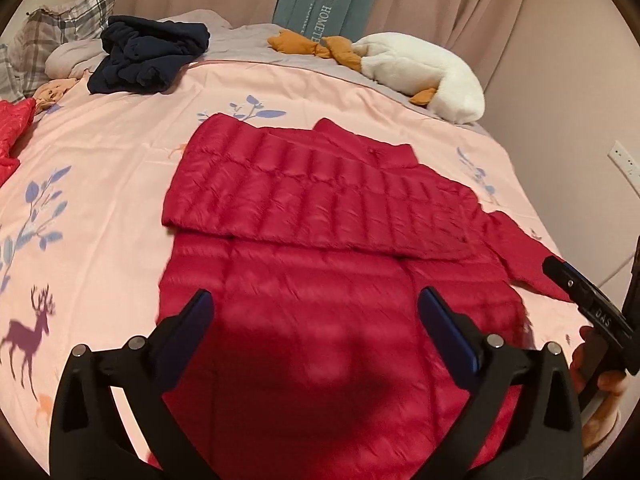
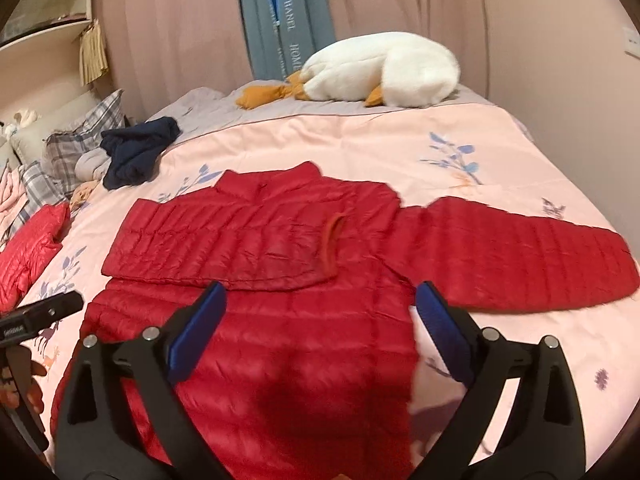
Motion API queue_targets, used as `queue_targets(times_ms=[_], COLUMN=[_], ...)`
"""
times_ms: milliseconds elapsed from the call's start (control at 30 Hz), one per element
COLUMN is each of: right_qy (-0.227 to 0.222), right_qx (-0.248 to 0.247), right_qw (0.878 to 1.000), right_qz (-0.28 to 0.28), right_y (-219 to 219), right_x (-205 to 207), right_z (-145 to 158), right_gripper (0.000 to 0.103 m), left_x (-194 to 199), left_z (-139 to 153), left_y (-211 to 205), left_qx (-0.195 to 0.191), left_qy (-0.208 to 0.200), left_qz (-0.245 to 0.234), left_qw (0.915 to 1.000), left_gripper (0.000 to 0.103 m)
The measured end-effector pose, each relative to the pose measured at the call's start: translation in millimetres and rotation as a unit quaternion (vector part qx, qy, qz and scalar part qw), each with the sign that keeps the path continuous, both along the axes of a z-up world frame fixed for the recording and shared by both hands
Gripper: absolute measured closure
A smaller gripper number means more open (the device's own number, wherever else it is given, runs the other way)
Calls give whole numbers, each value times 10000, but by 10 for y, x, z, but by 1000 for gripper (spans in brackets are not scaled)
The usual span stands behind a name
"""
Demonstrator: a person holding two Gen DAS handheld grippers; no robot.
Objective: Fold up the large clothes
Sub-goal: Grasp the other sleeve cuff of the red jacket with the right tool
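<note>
A red quilted down jacket [image 1: 320, 208] lies flat on the pink bedspread [image 1: 120, 184]. Its left sleeve is folded across the chest, cuff near the middle [image 2: 332, 240]. Its right sleeve [image 2: 520, 248] lies stretched out to the right. My left gripper [image 1: 316, 312] is open and empty, above the jacket's lower body. My right gripper [image 2: 320, 304] is open and empty, above the jacket's lower right part [image 2: 280, 344]. The right gripper's body shows at the right edge of the left wrist view [image 1: 588, 300]. The left gripper's body shows at the left edge of the right wrist view [image 2: 40, 316].
A navy garment [image 1: 148, 56] lies bunched at the far left, by plaid pillows [image 1: 60, 32]. A second red garment [image 2: 28, 248] lies at the left edge. A white plush goose [image 2: 380, 68] rests at the bed's far side. Pink curtains [image 2: 180, 24] hang behind.
</note>
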State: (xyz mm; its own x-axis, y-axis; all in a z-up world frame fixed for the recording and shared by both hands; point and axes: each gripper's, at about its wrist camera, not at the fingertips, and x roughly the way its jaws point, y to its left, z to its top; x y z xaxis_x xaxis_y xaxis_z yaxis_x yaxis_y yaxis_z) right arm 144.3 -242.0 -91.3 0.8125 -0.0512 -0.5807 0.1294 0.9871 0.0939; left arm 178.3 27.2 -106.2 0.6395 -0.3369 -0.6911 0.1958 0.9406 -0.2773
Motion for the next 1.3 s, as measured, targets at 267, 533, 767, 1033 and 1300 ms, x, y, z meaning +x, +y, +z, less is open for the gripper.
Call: queue_targets(times_ms=[267, 533, 767, 1033, 1300], right_qy=[-144, -119, -68, 7, 259], right_qx=[43, 201, 405, 535, 1621], right_qw=[9989, 9963, 9930, 9901, 9754], right_qz=[-437, -827, -1108, -1297, -1474], right_y=[-417, -812, -1084, -1276, -1818], right_x=[-388, -683, -824, -898, -874], right_z=[104, 80, -9, -89, -395], right_gripper=[2, 2, 2, 2, 2], left_x=[-370, -615, -695, -733, -755], left_z=[75, 130, 157, 167, 184], left_y=[-241, -447, -522, -566, -594], left_qx=[134, 49, -15, -29, 6], left_qy=[-161, -199, -150, -126, -140], left_qz=[-257, -463, -538, -576, -592], left_qw=[9995, 9987, 9984, 9983, 9981], left_gripper=[1, 1, 1, 1, 1])
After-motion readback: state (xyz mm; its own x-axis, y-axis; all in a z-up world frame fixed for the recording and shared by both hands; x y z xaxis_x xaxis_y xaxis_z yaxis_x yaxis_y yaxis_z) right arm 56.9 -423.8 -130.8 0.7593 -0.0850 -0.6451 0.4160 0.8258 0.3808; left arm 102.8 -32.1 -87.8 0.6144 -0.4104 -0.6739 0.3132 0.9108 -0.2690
